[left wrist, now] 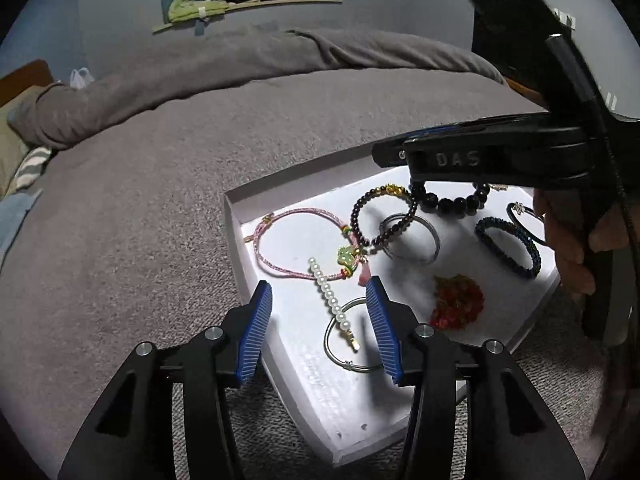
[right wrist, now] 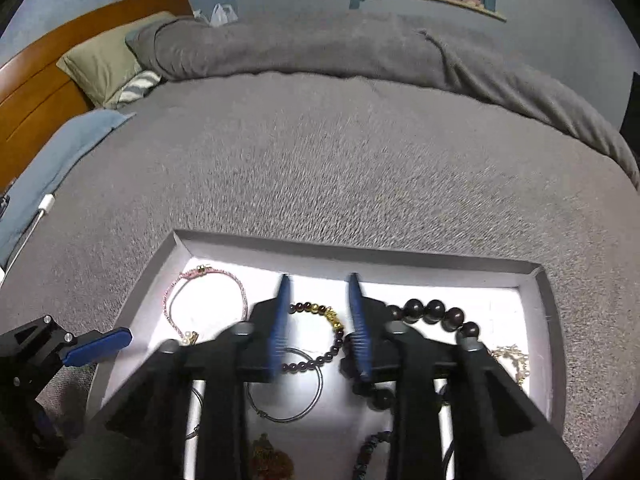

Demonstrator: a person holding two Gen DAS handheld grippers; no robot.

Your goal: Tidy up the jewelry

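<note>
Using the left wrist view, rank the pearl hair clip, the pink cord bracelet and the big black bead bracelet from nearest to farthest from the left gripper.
1. Pearl hair clip, between the left gripper fingers.
2. Pink cord bracelet, just beyond, tray's left.
3. Big black bead bracelet, far side, under the right gripper.

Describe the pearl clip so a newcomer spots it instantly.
Find the white tray on the grey bed. Between the left gripper fingers lies the pearl clip, across a thin silver ring. It is the only straight piece: one row of white beads; neighbours are loops.
</note>
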